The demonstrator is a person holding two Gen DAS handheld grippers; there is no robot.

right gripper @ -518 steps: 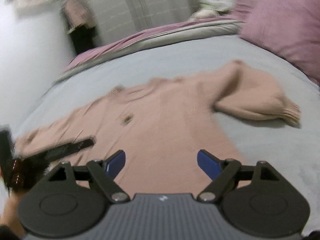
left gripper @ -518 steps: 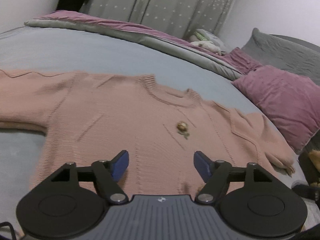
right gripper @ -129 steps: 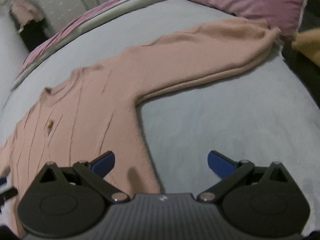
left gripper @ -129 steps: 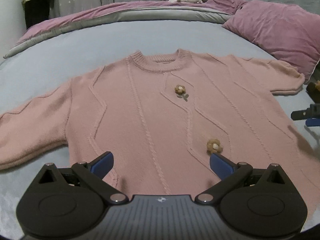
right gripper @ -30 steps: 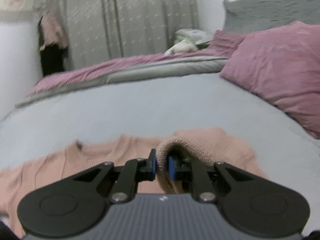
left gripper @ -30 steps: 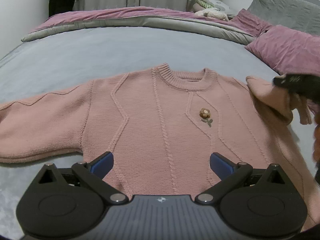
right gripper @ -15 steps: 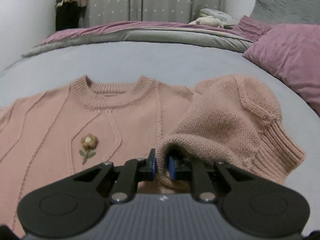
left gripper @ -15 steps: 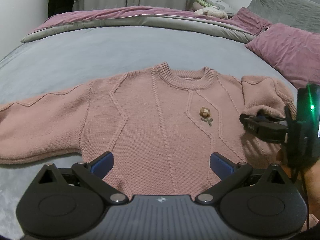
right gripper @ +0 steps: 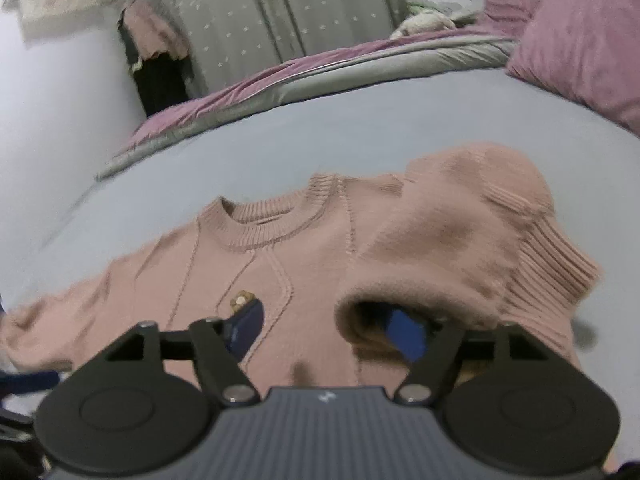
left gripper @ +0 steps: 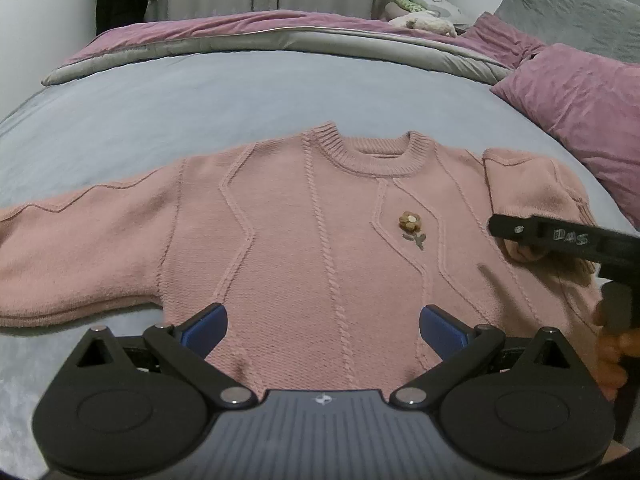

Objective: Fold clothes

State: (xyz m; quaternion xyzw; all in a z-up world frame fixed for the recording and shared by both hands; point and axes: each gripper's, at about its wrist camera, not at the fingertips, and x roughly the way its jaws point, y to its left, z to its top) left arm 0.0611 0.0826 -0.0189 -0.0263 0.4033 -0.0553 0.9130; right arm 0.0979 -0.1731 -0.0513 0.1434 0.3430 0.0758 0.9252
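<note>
A pink knit sweater (left gripper: 320,232) lies front up on the grey-blue bed (left gripper: 200,96), a small flower ornament (left gripper: 410,220) on its chest. Its left sleeve (left gripper: 80,248) stretches out flat. The right sleeve (left gripper: 528,188) is folded in over the body, ribbed cuff (right gripper: 552,260) outward. My left gripper (left gripper: 323,326) hovers open above the hem, holding nothing. My right gripper (right gripper: 326,328) is open at the folded sleeve (right gripper: 452,240); a loose fold drapes over its right pad (right gripper: 404,332). From the left wrist view it shows as a black bar (left gripper: 560,238).
A rolled pink and grey duvet (left gripper: 280,36) runs along the far side of the bed. Pink pillows (left gripper: 580,92) and a grey one (left gripper: 572,12) sit at the right. Dotted curtains (right gripper: 320,12) and hanging clothes (right gripper: 156,48) stand behind. A hand (left gripper: 612,360) grips the right tool.
My right gripper has opened and let go of the right sleeve, which now rests folded on the sweater. The left gripper has stayed put, open.
</note>
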